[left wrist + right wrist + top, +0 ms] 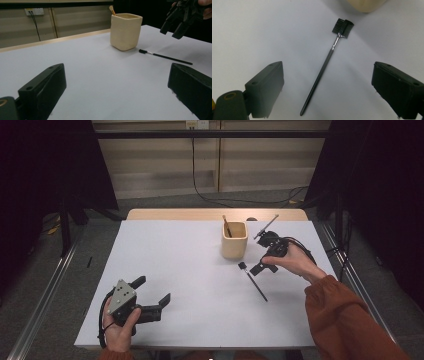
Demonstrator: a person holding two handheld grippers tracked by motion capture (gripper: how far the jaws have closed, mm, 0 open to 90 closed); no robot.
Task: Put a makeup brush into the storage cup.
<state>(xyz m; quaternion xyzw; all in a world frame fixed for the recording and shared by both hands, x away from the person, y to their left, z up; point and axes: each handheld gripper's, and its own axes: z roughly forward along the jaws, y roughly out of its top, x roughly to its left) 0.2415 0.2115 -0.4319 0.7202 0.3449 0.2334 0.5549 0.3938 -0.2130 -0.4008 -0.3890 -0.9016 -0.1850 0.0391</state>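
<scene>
So the brush (325, 67) is lying flat on the table (175, 270) right under my right gripper (327, 82), lined up in the gap between my fingers (265, 87), bristle end pointing toward the cup (234, 240). Fingers are spread wide, not touching it. My left gripper (152, 290) is parked well off, also wide open and empty.
</scene>
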